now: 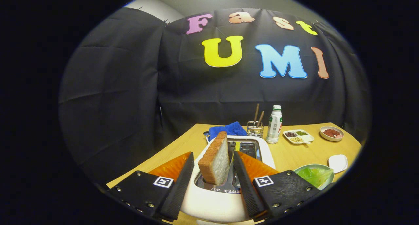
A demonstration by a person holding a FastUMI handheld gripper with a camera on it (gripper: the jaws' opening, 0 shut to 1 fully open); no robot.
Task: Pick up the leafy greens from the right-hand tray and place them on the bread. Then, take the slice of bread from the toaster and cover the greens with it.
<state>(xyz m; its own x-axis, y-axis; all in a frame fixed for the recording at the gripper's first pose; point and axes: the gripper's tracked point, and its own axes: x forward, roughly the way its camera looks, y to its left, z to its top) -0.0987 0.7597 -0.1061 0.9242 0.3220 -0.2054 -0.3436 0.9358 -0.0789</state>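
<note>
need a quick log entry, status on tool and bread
Tool open, fingers either side of the bread slice, no clear contact. Slice upright in toaster slot. Greens in bowl to the right. Nothing in the way.

This is a staged recording booth made to look like a small kitchen corner. A black cloth wall (124, 87) hangs behind a wooden counter (288, 153) and closes it in on the left side too. On the counter stand kitchen things: a white toaster (212, 198) near the front edge, a bottle (274, 124), a holder with chopsticks (255, 128) and a blue cloth (227, 129) near the back edge, a divided dish with beans (298, 136), a bowl of red powder (332, 133) toward the right corner.
</note>
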